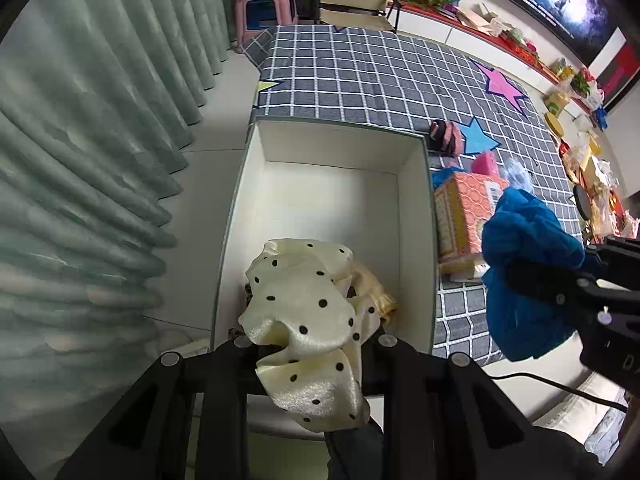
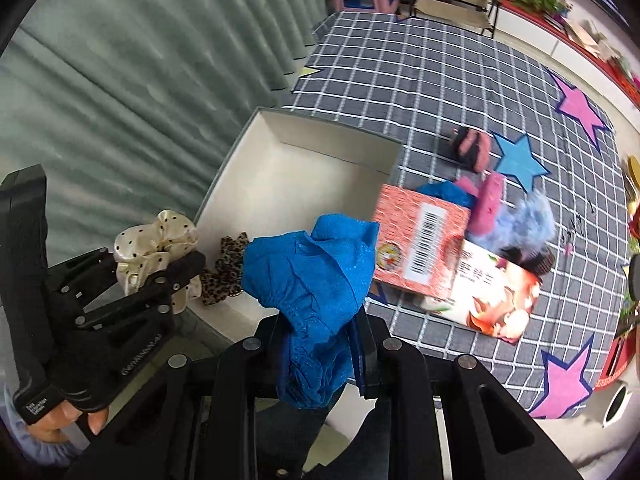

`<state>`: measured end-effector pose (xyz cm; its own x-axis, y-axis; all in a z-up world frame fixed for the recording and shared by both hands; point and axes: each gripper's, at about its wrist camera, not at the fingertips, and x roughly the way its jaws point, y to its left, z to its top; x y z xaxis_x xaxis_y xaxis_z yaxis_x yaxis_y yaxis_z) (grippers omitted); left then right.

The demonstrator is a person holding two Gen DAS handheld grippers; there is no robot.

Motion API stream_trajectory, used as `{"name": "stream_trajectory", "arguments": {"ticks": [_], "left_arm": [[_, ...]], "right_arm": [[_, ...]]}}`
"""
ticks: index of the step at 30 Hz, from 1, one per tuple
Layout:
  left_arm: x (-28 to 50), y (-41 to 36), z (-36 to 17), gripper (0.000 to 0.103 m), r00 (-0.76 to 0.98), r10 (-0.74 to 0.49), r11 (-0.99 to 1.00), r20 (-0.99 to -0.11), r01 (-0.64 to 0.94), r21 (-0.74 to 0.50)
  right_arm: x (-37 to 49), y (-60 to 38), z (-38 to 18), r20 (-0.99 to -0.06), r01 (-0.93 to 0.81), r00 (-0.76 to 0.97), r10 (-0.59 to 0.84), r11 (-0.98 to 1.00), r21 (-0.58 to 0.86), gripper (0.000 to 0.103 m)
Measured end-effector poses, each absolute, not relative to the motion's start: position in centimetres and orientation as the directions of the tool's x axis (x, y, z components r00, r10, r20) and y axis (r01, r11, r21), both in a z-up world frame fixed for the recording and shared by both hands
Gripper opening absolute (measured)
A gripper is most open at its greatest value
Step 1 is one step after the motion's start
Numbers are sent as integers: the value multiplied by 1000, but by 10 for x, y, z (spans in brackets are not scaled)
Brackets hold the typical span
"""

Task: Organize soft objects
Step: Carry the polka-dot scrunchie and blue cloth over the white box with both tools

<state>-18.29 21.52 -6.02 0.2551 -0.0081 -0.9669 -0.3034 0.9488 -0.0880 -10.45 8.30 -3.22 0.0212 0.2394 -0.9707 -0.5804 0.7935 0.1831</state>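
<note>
Delivery is in hand: a cream polka-dot satin scrunchie (image 1: 304, 320) is clamped in the left gripper (image 1: 316, 344) above the white open cardboard box (image 1: 332, 200), and a blue crinkled fabric scrunchie (image 2: 316, 292) is clamped in the right gripper (image 2: 320, 344) beside it. Release over the box is called for next.

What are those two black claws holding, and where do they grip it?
Left gripper pinches the cream polka-dot scrunchie at its lower folds; right gripper clamps the blue scrunchie around its bunched middle.

A grey checked mat (image 2: 420, 80) (star patches) carries the white box (image 1: 256, 184), an orange carton (image 2: 420, 236) and scrunchies (image 2: 474, 148).

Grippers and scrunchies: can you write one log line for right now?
left gripper: shut on cream dotted scrunchie | right gripper: shut on blue scrunchie | white box: leopard scrunchie inside
</note>
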Motion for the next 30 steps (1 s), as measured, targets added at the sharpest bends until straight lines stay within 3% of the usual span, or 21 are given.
{"name": "stream_trajectory", "arguments": {"ticks": [15,30], "left_arm": [[-187,241,-70,28,248,-8,920,-969,-378,-105],[-163,243,-77,28,238,-20,927,-971,-360,-107]], "right_arm": [[-102,133,-38,-978,-671,-20,210,722,169,25],[-78,134,-42,-977,-635,-19,213,752,176,25]]}}
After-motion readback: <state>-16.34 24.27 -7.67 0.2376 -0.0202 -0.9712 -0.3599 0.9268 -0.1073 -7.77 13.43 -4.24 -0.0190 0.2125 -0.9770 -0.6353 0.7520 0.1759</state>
